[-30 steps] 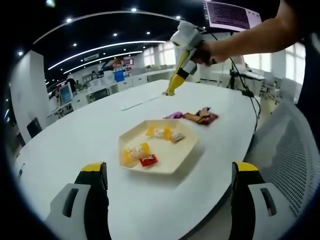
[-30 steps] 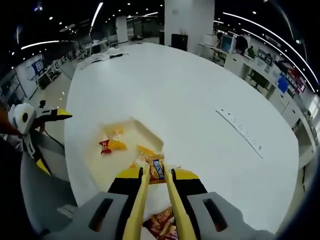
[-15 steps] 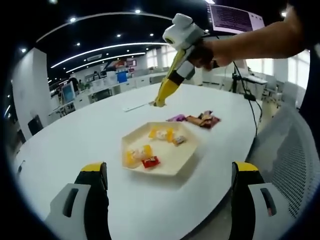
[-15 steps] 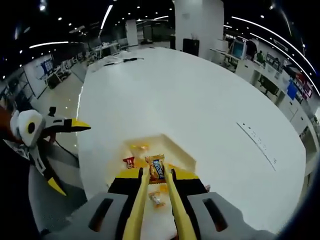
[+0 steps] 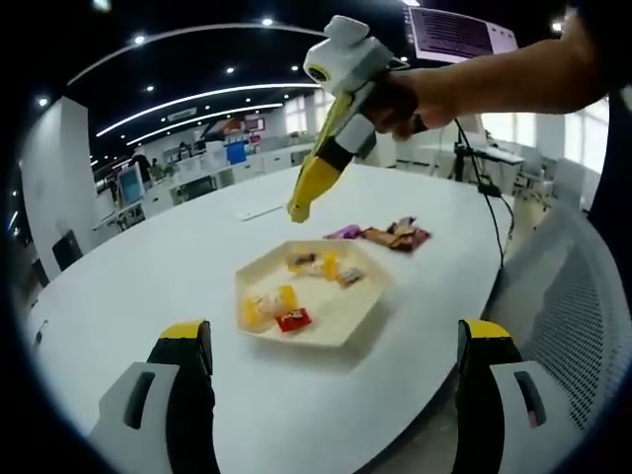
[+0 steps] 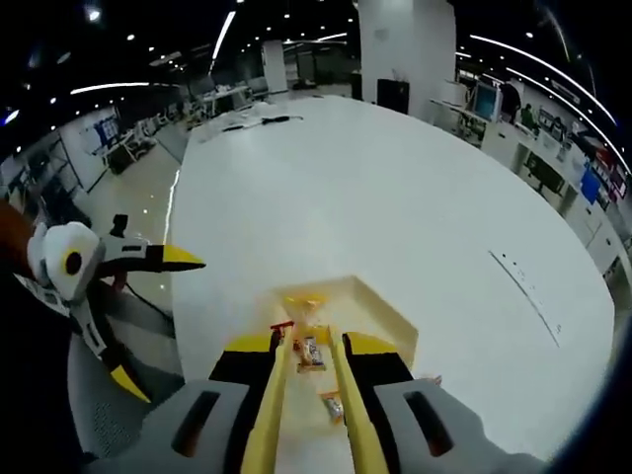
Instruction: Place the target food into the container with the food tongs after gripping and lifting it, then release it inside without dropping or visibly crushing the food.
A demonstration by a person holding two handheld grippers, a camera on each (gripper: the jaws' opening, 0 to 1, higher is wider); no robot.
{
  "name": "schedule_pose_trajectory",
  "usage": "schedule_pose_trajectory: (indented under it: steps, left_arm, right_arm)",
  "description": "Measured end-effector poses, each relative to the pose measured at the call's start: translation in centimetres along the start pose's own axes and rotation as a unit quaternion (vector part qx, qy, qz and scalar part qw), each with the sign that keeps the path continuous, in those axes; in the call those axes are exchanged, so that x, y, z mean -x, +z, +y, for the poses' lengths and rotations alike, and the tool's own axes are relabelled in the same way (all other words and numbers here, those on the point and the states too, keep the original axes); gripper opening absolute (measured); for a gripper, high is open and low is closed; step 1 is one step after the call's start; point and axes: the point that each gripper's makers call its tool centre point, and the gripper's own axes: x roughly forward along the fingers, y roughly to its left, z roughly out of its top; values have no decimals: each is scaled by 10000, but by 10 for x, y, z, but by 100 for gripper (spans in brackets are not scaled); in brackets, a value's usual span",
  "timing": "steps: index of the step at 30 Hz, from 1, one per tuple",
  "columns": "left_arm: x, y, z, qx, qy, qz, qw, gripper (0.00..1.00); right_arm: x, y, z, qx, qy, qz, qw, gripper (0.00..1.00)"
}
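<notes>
Candy (image 6: 310, 353) in an orange-and-dark wrapper lies in the cream hexagonal tray (image 5: 348, 318), seen between the tips of the yellow tongs (image 6: 305, 390), its long axis along the tong arms. The tongs sit in the right gripper (image 6: 306, 346), whose jaws press them nearly closed; whether the tips touch the candy is hard to judge. About five wrapped sweets lie in the tray, and several more wrappers (image 5: 395, 233) sit beside it on the white table (image 5: 148, 267). The left gripper (image 5: 331, 341) has its jaws wide apart, holding nothing.

Open-plan office: long ceiling light strips (image 5: 197, 97), white pillar (image 6: 407, 49), desks with monitors (image 5: 130, 183), mesh chair (image 5: 573, 296).
</notes>
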Motion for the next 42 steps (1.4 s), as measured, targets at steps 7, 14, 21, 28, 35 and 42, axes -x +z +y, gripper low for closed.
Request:
schedule_pose_trajectory:
  steps: [7, 14, 21, 28, 35, 42]
  left_arm:
    - [0, 0, 0, -15, 7, 6, 10000, 100]
    - [0, 0, 0, -26, 12, 14, 10000, 100]
    - [0, -1, -1, -48, -8, 20, 10000, 100]
    - [0, -1, -1, -63, 4, 44, 10000, 100]
    - [-1, -3, -2, -50, -31, 78, 10000, 100]
    - [-2, -3, -2, -68, -39, 88, 9999, 100]
  right_arm:
    - [11, 5, -8, 10, -89, -115, 9999, 25]
    - [20, 8, -12, 53, -139, -196, 9997, 25]
    - [26, 4, -17, 121, -178, -206, 9996, 26]
    - [32, 2, -24, 76, -217, -225, 9995, 26]
    - [43, -10, -33, 226, -321, -164, 9991, 26]
    - [61, -37, -47, 205, -412, -57, 9989, 26]
